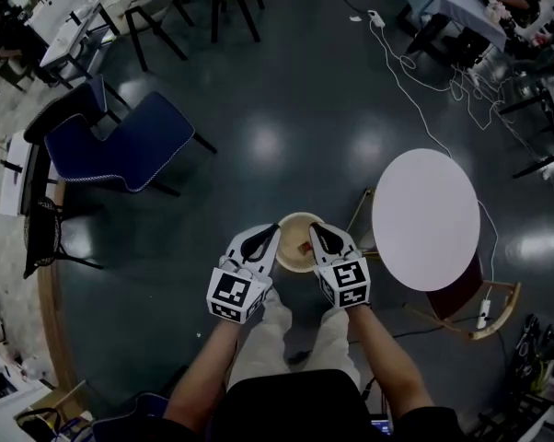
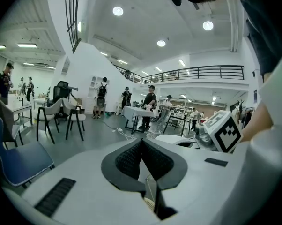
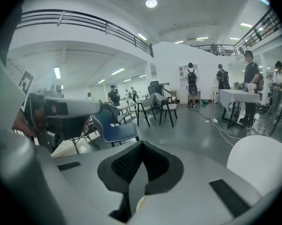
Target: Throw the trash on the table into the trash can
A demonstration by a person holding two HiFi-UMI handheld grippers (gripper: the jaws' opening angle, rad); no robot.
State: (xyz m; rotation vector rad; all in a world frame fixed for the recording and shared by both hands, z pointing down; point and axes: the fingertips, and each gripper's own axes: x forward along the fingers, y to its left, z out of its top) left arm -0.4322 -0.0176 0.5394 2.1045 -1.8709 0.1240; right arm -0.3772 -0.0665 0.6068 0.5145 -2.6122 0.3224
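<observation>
A beige round trash can (image 1: 298,224) stands on the dark floor just in front of my legs, with a brownish scrap (image 1: 305,247) lying inside it. My left gripper (image 1: 264,238) hovers over the can's left rim and my right gripper (image 1: 321,237) over its right rim. In the left gripper view the jaws (image 2: 142,142) meet at the tips, shut, with nothing between them. The right gripper (image 3: 141,145) is likewise shut and holds nothing. The white round table (image 1: 426,219) stands to the right; its top looks bare.
A blue chair (image 1: 121,145) stands at the left and a wooden chair (image 1: 470,311) is tucked behind the table. White cables (image 1: 415,90) trail across the floor at upper right. More tables, chairs and several people (image 2: 149,104) fill the far hall.
</observation>
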